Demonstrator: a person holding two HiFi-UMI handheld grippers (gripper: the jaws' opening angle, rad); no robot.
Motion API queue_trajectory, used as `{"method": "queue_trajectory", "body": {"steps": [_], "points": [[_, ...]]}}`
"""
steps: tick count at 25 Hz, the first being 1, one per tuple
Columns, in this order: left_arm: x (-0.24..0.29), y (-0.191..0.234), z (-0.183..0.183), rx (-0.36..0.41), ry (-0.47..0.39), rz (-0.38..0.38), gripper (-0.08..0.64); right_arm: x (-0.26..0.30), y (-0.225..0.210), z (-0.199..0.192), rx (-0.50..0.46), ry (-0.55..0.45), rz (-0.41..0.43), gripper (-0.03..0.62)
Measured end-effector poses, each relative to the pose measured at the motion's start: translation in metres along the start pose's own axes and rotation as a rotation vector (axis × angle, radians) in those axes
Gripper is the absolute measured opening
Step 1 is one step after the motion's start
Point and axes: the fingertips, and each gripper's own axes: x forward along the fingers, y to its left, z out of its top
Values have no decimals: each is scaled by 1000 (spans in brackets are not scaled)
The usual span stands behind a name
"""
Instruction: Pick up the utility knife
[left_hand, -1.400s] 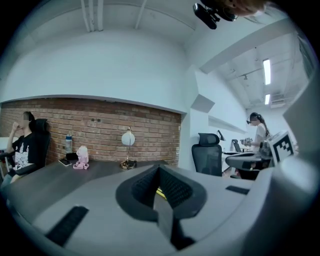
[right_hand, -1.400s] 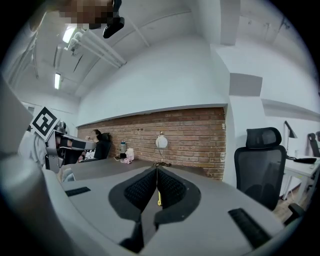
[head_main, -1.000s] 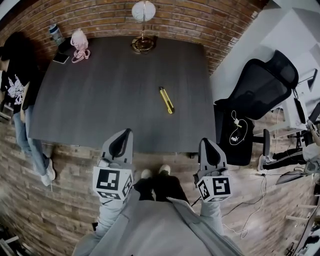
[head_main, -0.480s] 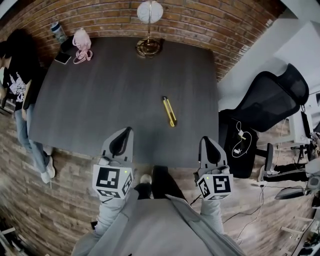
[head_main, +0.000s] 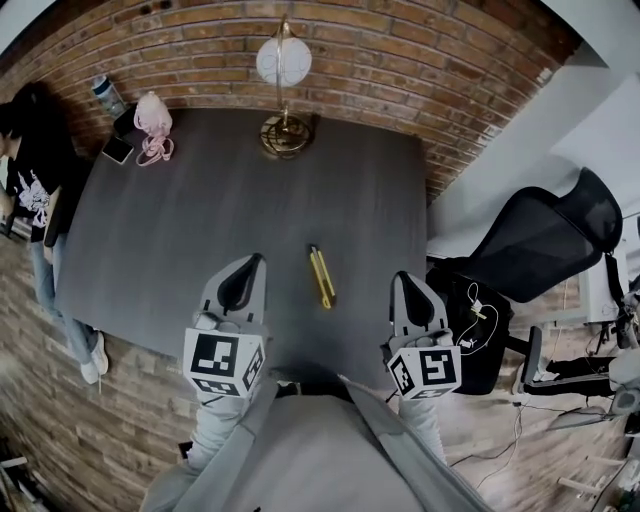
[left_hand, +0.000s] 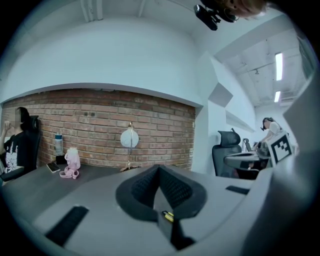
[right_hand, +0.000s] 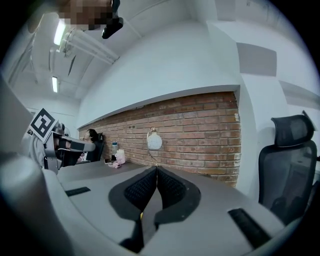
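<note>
- The person has stepped up to the bench (head_main: 200, 220). A second ago both tools hung short of its near edge, and now they reach over it.
- The yellow utility knife (head_main: 321, 277) has not moved on the bench. It lies flat near the front edge, its length running roughly away from the person. It was well ahead of the tools before, and now it sits between them, a little nearer the right one.
- The left tool (head_main: 252, 264) is clenched with nothing in it, its jaws pressed together.
- The right tool (head_main: 404, 281) is likewise clenched and empty.
- The approach looks nearly done, but neither tool touches the knife. One tool, probably the right, would have to open, swing inward and drop onto the handle before any pickup.
</note>
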Motion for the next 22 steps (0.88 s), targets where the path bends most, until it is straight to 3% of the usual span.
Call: {"method": "queue_trajectory", "body": {"steps": [12,22], "points": [[32,11,10,-5,18,32,20,44,-16,11,-5,6,56,18],[52,17,3,-26,41,-24,20,61,-10,9,-7,42,37,18]]}}
